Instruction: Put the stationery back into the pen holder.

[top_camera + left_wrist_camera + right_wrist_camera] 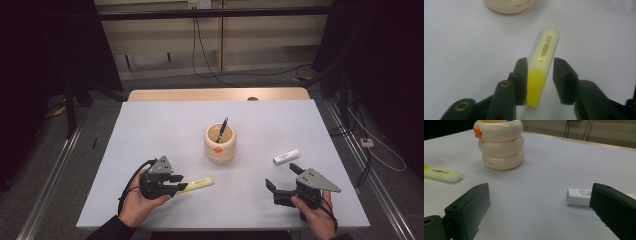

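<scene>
The yellow highlighter (542,75) is lying flat near the cream pen holder (220,143), capped end pointing toward it. The left gripper (540,80) is straddling its rear end, jaws parted, one pad touching.

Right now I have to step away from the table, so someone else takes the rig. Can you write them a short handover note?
Left hand-held gripper: jaws open around the yellow highlighter, which lies on the table; one pad touches it, no grip.
Right hand-held gripper: open, empty, beside the white eraser.
Done: a pen stands in the duck-shaped holder.
Left: probably the highlighter and eraser go in too.
</scene>
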Tool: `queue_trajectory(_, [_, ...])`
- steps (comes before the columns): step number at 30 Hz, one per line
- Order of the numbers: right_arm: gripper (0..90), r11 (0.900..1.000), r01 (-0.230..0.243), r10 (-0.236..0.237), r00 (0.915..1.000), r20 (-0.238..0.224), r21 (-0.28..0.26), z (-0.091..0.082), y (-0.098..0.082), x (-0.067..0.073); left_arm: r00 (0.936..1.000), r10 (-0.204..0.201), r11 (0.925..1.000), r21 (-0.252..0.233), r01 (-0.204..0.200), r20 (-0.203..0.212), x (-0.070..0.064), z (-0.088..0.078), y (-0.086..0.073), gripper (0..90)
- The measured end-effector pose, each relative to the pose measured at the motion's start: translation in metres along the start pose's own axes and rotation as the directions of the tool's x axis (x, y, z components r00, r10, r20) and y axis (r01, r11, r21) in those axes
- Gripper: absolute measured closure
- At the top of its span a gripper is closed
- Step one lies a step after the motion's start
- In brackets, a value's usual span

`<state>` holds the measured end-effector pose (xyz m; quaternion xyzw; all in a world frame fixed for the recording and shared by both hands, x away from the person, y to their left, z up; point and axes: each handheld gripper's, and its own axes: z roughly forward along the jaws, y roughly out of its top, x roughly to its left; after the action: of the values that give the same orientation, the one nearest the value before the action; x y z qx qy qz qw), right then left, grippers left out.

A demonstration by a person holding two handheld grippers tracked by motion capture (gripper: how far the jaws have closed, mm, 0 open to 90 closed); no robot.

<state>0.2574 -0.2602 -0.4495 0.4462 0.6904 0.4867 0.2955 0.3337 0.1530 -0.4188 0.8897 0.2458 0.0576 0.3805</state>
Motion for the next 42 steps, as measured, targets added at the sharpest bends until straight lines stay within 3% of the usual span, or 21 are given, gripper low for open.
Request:
queue_trajectory(1, [3.0, 1.0, 0.0, 0.0, 1.0, 0.0, 0.0, 0.0, 0.0, 0.0, 0.9999, 0.003, 1.0, 0.005, -0.003, -0.014, 0.0, 0.0, 0.0, 61.7])
queue_trajectory(5, [3.0, 1.0, 0.0, 0.0, 1.0, -0.001, 0.001, 0.0, 0.0, 0.0, 1.0, 0.002, 1.0, 0.008, -0.002, 0.006, 0.002, 0.0, 0.001, 46.4])
queue_trajectory(7, [2.9, 1.0, -0.001, 0.001, 1.0, 0.001, 0.001, 0.0, 0.0, 0.0, 0.9993, -0.034, 0.9994, 0.008, 0.034, 0.017, 0.003, 0.0, 0.002, 36.7])
queue_trajectory(11, [2.9, 1.0, 0.0, 0.0, 1.0, 0.0, 0.001, 0.0, 0.0, 0.0, 0.998, -0.057, 0.9982, 0.022, 0.056, 0.029, 0.007, 0.0, 0.004, 20.1])
queue_trajectory(14, [2.9, 1.0, -0.001, 0.001, 1.0, 0.0, 0.001, 0.0, 0.0, 0.0, 0.9982, -0.054, 0.9979, 0.036, 0.053, 0.025, 0.01, 0.0, 0.005, 13.4])
queue_trajectory(16, [2.9, 1.0, -0.002, 0.002, 1.0, -0.002, 0.0, 0.0, 0.0, 0.0, 0.9982, -0.039, 0.9977, 0.057, 0.037, 0.044, 0.011, -0.001, 0.005, 7.6])
queue_trajectory(24, [3.0, 1.0, -0.002, 0.002, 1.0, -0.006, -0.001, 0.0, 0.001, 0.0, 0.998, -0.004, 0.9965, 0.084, -0.002, 0.063, 0.014, 0.002, 0.012, 7.5])
queue_trajectory(27, [3.0, 1.0, -0.001, 0.001, 1.0, -0.006, 0.0, 0.001, 0.001, 0.0, 0.997, -0.004, 0.9928, 0.119, -0.006, 0.078, 0.022, 0.007, 0.02, 9.1])
queue_trajectory(29, [2.9, 1.0, -0.003, 0.003, 1.0, -0.007, 0.0, 0.002, 0.001, 0.0, 0.9974, -0.006, 0.9929, 0.119, -0.002, 0.072, 0.027, 0.011, 0.026, 9.5])
queue_trajectory(32, [2.9, 1.0, 0.001, -0.001, 0.9999, -0.01, 0.001, 0.002, 0.001, 0.001, 0.9974, 0.023, 0.9892, 0.143, -0.033, 0.069, 0.033, 0.017, 0.032, 9.9])
queue_trajectory(36, [2.9, 1.0, -0.004, 0.004, 1.0, -0.004, -0.001, 0.001, 0.0, -0.001, 0.998, 0.031, 0.9846, 0.17, -0.04, 0.054, 0.03, 0.023, 0.033, 11.4])
queue_trajectory(39, [2.9, 1.0, 0.0, 0.0, 1.0, -0.006, -0.001, 0.001, 0.001, 0.0, 0.9967, 0.05, 0.9796, 0.192, -0.061, 0.064, 0.024, 0.029, 0.032, 11.4])
queue_trajectory(40, [2.9, 1.0, 0.001, -0.001, 1.0, -0.006, 0.0, 0.001, 0.001, 0.0, 0.9946, 0.079, 0.9703, 0.224, -0.092, 0.067, 0.025, 0.029, 0.032, 11.4])
queue_trajectory(42, [2.9, 1.0, 0.001, -0.001, 1.0, -0.008, -0.002, 0.001, 0.001, 0.0, 0.9924, 0.106, 0.9629, 0.243, -0.118, 0.062, 0.024, 0.03, 0.032, 11.4])
